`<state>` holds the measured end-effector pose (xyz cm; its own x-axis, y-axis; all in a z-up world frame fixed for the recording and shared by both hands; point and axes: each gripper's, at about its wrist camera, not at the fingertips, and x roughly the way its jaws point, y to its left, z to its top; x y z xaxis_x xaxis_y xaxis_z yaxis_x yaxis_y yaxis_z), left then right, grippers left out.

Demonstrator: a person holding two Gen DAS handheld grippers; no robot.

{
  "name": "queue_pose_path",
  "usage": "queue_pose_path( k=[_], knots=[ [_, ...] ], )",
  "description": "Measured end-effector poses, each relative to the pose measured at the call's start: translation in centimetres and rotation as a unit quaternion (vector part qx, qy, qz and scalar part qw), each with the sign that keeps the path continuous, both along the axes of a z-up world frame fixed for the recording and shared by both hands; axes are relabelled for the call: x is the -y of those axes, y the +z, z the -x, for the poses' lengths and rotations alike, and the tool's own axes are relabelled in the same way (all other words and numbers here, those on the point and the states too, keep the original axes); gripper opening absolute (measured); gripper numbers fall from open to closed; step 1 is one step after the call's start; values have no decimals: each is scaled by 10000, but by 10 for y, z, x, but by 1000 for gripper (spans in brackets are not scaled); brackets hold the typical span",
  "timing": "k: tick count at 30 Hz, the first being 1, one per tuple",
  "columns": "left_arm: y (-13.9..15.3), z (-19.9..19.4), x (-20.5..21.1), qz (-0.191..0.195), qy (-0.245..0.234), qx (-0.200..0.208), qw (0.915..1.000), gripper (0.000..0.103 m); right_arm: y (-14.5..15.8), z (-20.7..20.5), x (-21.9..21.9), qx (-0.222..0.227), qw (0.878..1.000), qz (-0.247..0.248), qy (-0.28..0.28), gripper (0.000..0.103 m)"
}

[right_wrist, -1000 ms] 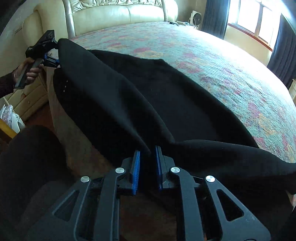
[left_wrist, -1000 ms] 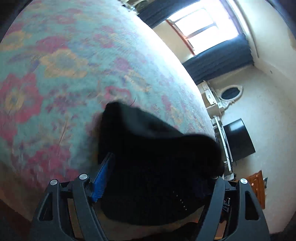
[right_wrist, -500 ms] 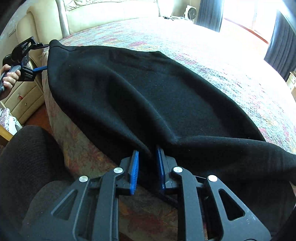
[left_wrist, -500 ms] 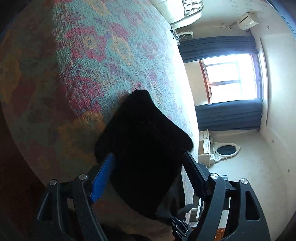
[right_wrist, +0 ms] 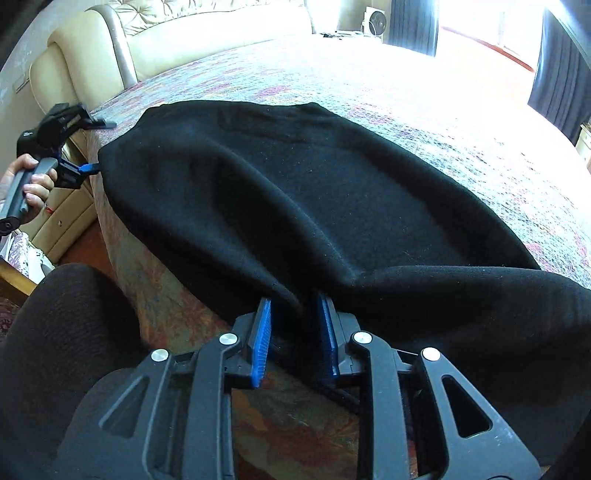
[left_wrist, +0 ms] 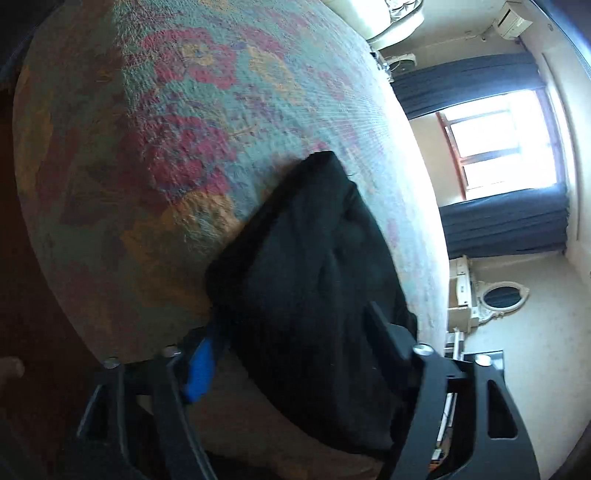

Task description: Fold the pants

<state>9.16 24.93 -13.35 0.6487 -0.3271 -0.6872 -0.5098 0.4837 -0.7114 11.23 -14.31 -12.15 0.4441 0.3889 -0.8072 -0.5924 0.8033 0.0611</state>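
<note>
Black pants [right_wrist: 303,192] lie spread over the near edge of a bed with a floral quilt [right_wrist: 461,122]. My right gripper [right_wrist: 295,325] has its blue pads slightly apart, and a fold of the pants' near edge sits between them. My left gripper [left_wrist: 295,332] is open wide at the pants' far end, and the cloth [left_wrist: 317,288] lies between its spread fingers. The left gripper also shows in the right wrist view [right_wrist: 92,147], its fingers apart at the pants' left end, by the bed corner.
A cream padded headboard [right_wrist: 184,40] stands behind the bed. A cream nightstand [right_wrist: 62,218] is at the left. Dark curtains [left_wrist: 506,225] frame a bright window [left_wrist: 506,147]. A dark-clad knee [right_wrist: 62,332] is low on the left. A fan [right_wrist: 375,18] stands far back.
The pants were lowered from the air onto the quilt and now lie flatter. My left gripper opened and let the cloth go. My right gripper's pads have parted a little.
</note>
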Motion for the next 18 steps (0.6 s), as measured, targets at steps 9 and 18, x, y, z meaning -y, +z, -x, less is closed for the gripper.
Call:
queue_pose_path(
  k=[9,18],
  knots=[
    [17,4,4,-470,-148,-322,9983,34,13,6,13,-322,9989,-291,-159,52],
    [85,-6,17,-1580,14,246,9871,77,65,-22,216,-279,9280,-1888,-3201,71]
  ],
)
